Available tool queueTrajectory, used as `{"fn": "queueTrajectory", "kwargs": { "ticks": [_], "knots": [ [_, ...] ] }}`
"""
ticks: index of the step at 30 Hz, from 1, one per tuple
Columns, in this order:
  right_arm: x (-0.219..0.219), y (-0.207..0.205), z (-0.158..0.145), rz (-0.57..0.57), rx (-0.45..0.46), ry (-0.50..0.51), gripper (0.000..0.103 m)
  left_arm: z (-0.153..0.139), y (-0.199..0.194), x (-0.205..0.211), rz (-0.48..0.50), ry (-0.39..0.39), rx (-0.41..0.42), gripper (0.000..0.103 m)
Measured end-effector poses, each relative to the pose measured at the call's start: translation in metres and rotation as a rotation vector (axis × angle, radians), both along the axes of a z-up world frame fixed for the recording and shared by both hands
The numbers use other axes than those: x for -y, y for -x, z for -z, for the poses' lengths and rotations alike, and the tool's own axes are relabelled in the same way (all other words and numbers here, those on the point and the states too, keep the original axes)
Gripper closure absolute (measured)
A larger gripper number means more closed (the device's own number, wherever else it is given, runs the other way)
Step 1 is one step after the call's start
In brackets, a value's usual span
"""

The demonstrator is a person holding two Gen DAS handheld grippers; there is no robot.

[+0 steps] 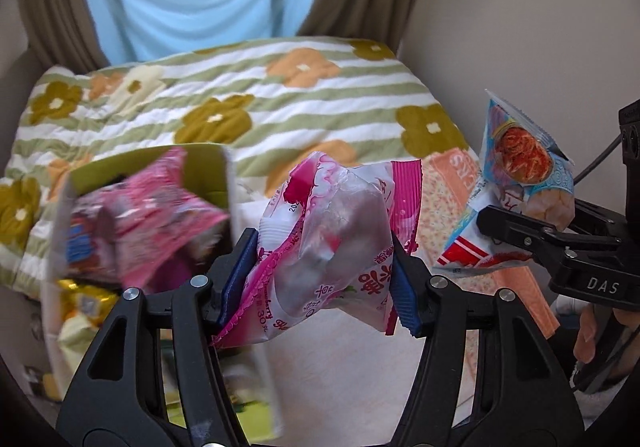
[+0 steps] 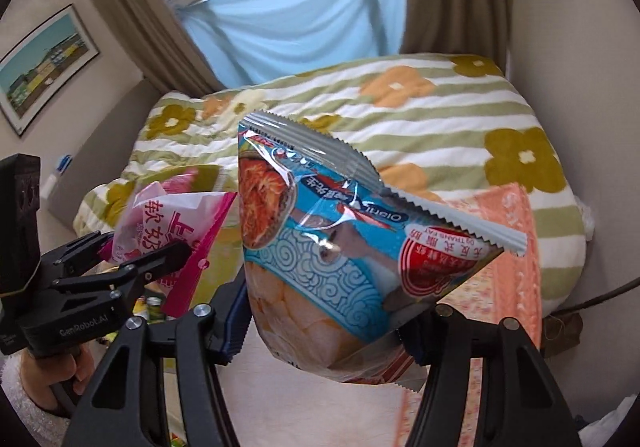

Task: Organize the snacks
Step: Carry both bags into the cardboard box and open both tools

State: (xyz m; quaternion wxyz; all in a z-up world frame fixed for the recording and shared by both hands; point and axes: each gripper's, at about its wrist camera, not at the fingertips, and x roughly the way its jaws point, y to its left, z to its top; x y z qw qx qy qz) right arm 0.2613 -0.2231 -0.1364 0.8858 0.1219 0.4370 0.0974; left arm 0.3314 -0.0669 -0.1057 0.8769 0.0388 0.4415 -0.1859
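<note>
We have the left gripper [image 1: 325, 271] clamped on a pink strawberry candy bag [image 1: 320, 243] and the right gripper [image 2: 320, 331] clamped on a blue crisps bag [image 2: 320, 247], both lifted over the flowered quilt [image 1: 240, 87], probably for sorting near the blurred snack box [image 1: 152, 207]

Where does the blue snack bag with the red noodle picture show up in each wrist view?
Left wrist view: blue snack bag at the right edge, clamped in the right gripper.
Right wrist view: same bag fills the centre, between that gripper's fingers.
Shared landmark: the flowered striped blanket behind it.
</note>
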Motion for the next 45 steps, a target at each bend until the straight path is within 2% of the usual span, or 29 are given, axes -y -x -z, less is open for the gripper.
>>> {"fn": "queueTrajectory", "kwargs": {
  "ticks": [4,7,15,21,23,24,25,27,37,45],
  "knots": [
    [-0.049,0.007,-0.019,-0.065,0.046,-0.015,0.046,-0.012,0.010,-0.055,-0.055,-0.017,0.010,0.046],
    [-0.082,0.009,-0.022,-0.108,0.054,-0.039,0.046,-0.014,0.013,-0.099,-0.098,-0.027,0.012,0.046],
    [-0.164,0.004,-0.005,-0.181,-0.002,-0.078,0.046,0.007,0.006,-0.183,-0.126,-0.092,-0.017,0.046],
    [-0.197,0.004,0.013,-0.170,-0.065,-0.084,0.046,0.024,-0.008,-0.198,-0.096,-0.098,-0.040,0.045],
    [-0.204,0.006,0.018,-0.172,-0.082,-0.070,0.046,0.027,-0.011,-0.198,-0.096,-0.100,-0.057,0.041],
    [-0.207,0.006,0.021,-0.172,-0.090,-0.064,0.046,0.027,-0.010,-0.198,-0.091,-0.083,-0.060,0.032],
    [-0.207,0.005,0.022,-0.173,-0.097,-0.059,0.046,0.027,-0.007,-0.197,-0.089,-0.071,-0.058,0.016],
    [-0.210,0.005,0.026,-0.171,-0.107,-0.047,0.046,0.025,-0.003,-0.199,-0.100,-0.064,-0.050,0.000],
    [-0.224,0.001,0.034,-0.298,-0.128,-0.020,0.046,0.012,0.044,-0.244,-0.316,0.007,-0.024,0.000],
    [-0.244,-0.015,0.048,-0.400,-0.163,-0.031,0.045,0.019,0.052,-0.248,-0.389,-0.051,-0.038,0.000]
  ]
}}
